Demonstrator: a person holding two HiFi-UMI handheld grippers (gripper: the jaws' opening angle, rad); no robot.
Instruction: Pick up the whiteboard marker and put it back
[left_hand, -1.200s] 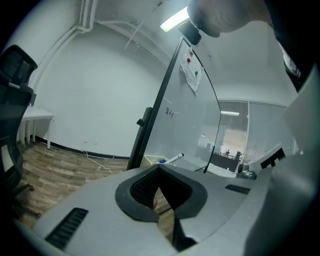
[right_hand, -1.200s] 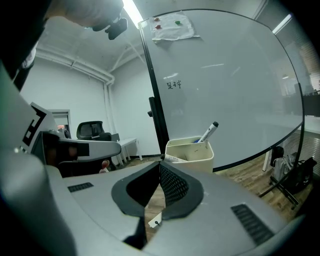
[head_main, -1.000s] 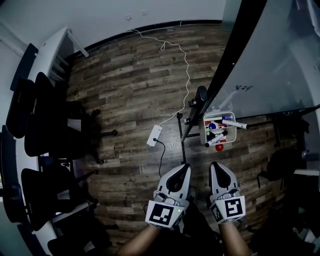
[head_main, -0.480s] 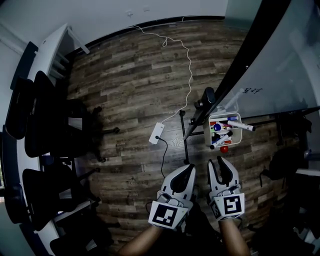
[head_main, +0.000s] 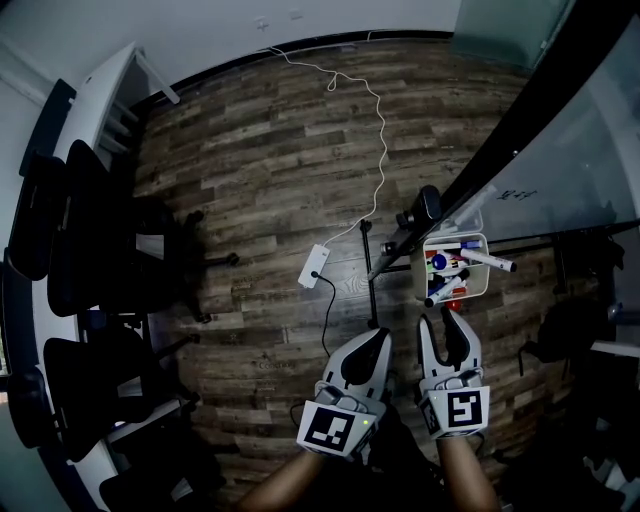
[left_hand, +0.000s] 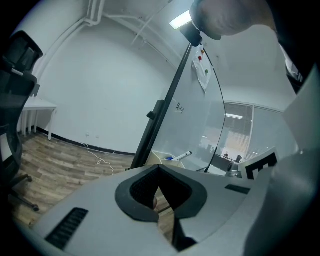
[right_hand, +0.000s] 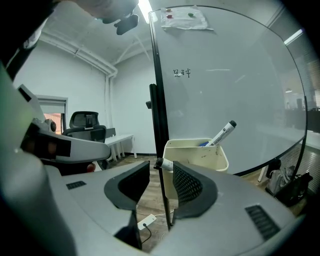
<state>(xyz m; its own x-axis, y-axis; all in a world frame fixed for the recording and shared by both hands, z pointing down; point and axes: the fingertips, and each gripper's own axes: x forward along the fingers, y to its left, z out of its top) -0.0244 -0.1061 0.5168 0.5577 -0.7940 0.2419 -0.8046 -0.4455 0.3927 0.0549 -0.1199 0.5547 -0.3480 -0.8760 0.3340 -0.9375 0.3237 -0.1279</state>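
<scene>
In the head view we hold both grippers low over the wooden floor (head_main: 260, 170), on the near side of a cream bin (head_main: 478, 290) that sits at the lower edge of the whiteboard (head_main: 570, 160). The left gripper (head_main: 378, 338) has its fingers together. The right gripper (head_main: 439, 322), just beside it, has its fingers apart. They have just been opening, and nothing sits between the pads. The whiteboard marker (head_main: 440, 294) leans out of the bin's near left corner, its dark end just beyond our right fingertips. Other markers lie in the bin, and one (head_main: 492, 263) juts over its right rim. Left of the bin, a white power strip (head_main: 314, 267) and its cable (head_main: 378, 130) lie on the floor, with dark chairs (head_main: 90, 230) further left.

In the left gripper view the fingers meet at their tips and hold nothing. The bin stands beyond them against the whiteboard.

In the right gripper view the fingers stand apart with only floor in the gap. The marker's capped end shows just past the right-hand finger's tip. We cannot tell whether it touches.
</scene>
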